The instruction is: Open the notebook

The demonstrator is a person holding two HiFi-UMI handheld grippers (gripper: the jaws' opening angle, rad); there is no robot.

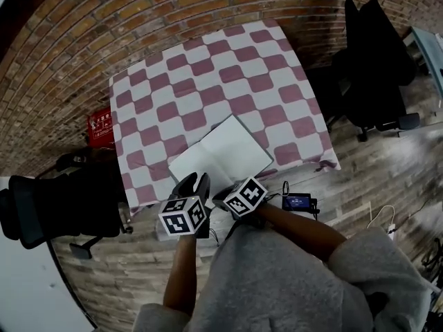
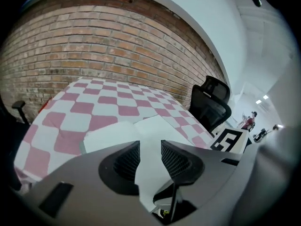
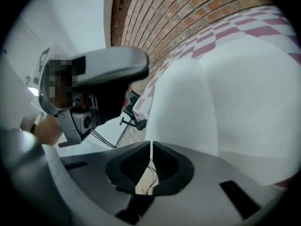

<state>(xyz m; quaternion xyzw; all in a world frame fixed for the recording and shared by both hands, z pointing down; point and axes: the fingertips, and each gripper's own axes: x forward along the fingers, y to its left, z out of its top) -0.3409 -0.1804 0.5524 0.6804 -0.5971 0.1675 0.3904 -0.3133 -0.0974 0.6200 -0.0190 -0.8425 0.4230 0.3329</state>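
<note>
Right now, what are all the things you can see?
table: one, pink and white checked cloth, middle
notebook: one, white pages, open at the table's near edge
office chairs: two, black, either side of the table
red box: one, red, left of the table
small device: one, black, lit screen, on the floor
brick wall: one, brown, behind the table
left gripper: one, grey, jaws apart by the notebook
right gripper: one, grey, jaws pinching a page

Beyond the left gripper (image 1: 196,184) we see a brick wall (image 1: 138,19); to that gripper's right, a black chair (image 1: 377,68) on plank floor (image 1: 374,178).
</note>
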